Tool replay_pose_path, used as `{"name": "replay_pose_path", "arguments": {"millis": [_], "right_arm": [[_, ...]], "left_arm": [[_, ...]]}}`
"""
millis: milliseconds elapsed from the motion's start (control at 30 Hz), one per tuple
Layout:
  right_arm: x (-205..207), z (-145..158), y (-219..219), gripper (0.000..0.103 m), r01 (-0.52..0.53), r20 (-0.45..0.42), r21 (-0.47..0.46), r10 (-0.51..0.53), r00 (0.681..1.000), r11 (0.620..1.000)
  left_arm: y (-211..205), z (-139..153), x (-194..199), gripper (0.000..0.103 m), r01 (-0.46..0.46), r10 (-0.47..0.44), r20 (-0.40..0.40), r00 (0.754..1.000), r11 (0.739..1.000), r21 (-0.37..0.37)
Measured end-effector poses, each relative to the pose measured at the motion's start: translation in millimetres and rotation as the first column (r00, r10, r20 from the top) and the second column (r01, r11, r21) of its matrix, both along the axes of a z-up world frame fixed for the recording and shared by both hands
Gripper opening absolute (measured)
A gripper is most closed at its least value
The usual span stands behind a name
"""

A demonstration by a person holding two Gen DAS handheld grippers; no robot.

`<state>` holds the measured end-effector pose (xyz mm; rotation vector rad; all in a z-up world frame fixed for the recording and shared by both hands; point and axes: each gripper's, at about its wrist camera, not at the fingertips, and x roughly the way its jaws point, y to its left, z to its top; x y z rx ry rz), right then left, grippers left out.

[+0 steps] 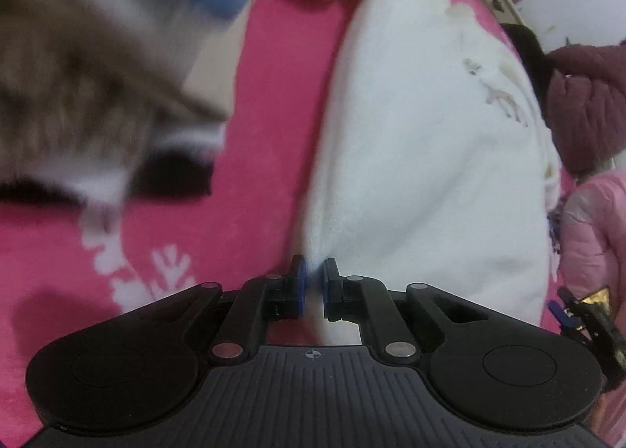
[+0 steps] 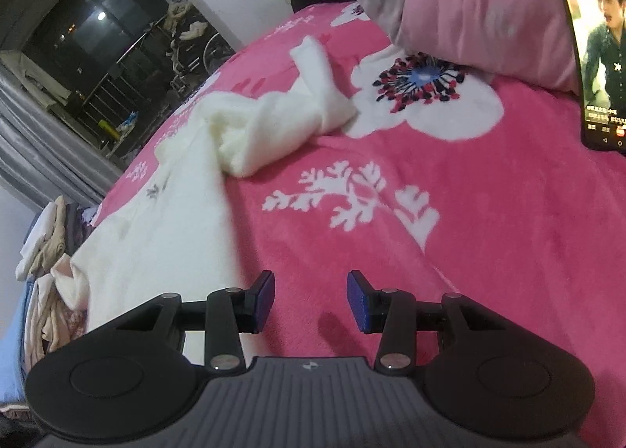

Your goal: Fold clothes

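A: Where is the white top (image 1: 422, 143)?
B: Spread on the pink blanket (image 2: 489, 252). Its sleeve (image 2: 281, 111) is bunched up.
A: And the tongs?
B: The left tongs (image 1: 313, 281) pinch its edge. The right tongs (image 2: 309, 301) are wide apart, holding nothing.
A: How to fold nicely?
B: Pull the edge gently and smooth the sleeve flat.

Left wrist view: close above white garment (image 1: 411, 158) on bed (image 1: 266, 96). Right wrist view: low over bed (image 2: 469, 221), garment (image 2: 164, 229) shared.
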<state>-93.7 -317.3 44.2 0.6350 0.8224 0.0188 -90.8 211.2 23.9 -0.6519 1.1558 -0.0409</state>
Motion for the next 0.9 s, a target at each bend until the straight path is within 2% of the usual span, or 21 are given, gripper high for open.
{"name": "replay_pose_path", "arguments": {"millis": [100, 300, 400, 467, 567, 700, 767, 800, 833, 900], "right_arm": [[-5, 2, -5, 0.045, 0.004, 0.007, 0.020, -0.004, 1.000, 1.000], [3, -20, -6, 0.056, -0.025, -0.053, 0.241, 0.038, 0.998, 0.970], [4, -25, 5, 0.059, -0.074, -0.083, 0.267, 0.099, 0.992, 0.961], [5, -26, 13, 0.066, -0.109, -0.100, 0.261, 0.139, 0.985, 0.959], [7, -30, 24, 0.067, -0.150, -0.124, 0.249, 0.185, 0.975, 0.957], [6, -34, 36, 0.067, -0.191, -0.136, 0.211, 0.222, 0.966, 0.959], [4, -34, 39, 0.064, -0.208, -0.133, 0.182, 0.234, 0.963, 0.961], [3, -32, 41, 0.052, -0.221, -0.129, 0.167, 0.243, 0.961, 0.961], [2, -31, 43, 0.033, -0.234, -0.126, 0.151, 0.253, 0.959, 0.961], [-1, -27, 47, 0.018, -0.262, -0.112, 0.140, 0.278, 0.954, 0.955]], "left_arm": [[-6, 1, 1, 0.009, 0.040, -0.042, 0.028, 0.999, 0.998, 0.053], [-8, 11, -3, 0.020, 0.111, -0.118, 0.030, 0.993, 0.979, 0.172], [-6, 17, -11, 0.018, 0.139, -0.148, 0.020, 0.989, 0.961, 0.238], [-1, 21, -16, 0.018, 0.124, -0.134, 0.023, 0.991, 0.964, 0.237], [-6, 34, -14, 0.018, 0.115, -0.137, 0.085, 0.987, 0.966, 0.231], [-31, 40, 3, 0.018, 0.184, -0.218, 0.181, 0.959, 0.965, 0.186], [-50, 34, 17, 0.018, 0.233, -0.256, 0.193, 0.947, 0.963, 0.134], [-60, 30, 25, 0.018, 0.257, -0.274, 0.200, 0.941, 0.960, 0.108], [-69, 27, 32, 0.019, 0.281, -0.292, 0.207, 0.934, 0.956, 0.083], [-83, 28, 41, 0.019, 0.321, -0.320, 0.220, 0.921, 0.946, 0.031]]}}
